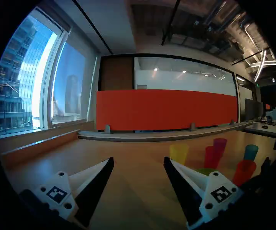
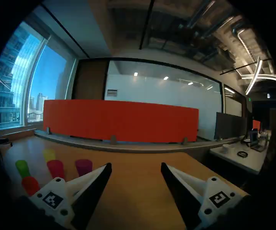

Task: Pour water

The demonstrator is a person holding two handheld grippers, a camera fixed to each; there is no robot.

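Several translucent plastic cups stand on a wooden table [image 1: 138, 180]. In the left gripper view they sit ahead and to the right: a yellow cup [image 1: 178, 153], a purple cup [image 1: 219, 145], a red cup [image 1: 211, 156], a teal cup [image 1: 250, 151], an orange cup [image 1: 244, 171] and a green cup [image 1: 204, 171] partly hidden behind the right finger. My left gripper [image 1: 138, 165] is open, nothing between its fingers. In the right gripper view the cups lie to the left: green [image 2: 22, 168], yellow [image 2: 48, 154], red [image 2: 56, 168], purple [image 2: 83, 166], orange [image 2: 30, 185]. My right gripper [image 2: 136, 168] is open and holds nothing.
An orange divider panel [image 1: 165, 109] runs along the far edge of the table. Large windows [image 1: 27, 88] line the left wall. A neighbouring desk [image 2: 241, 155] with small items stands to the right.
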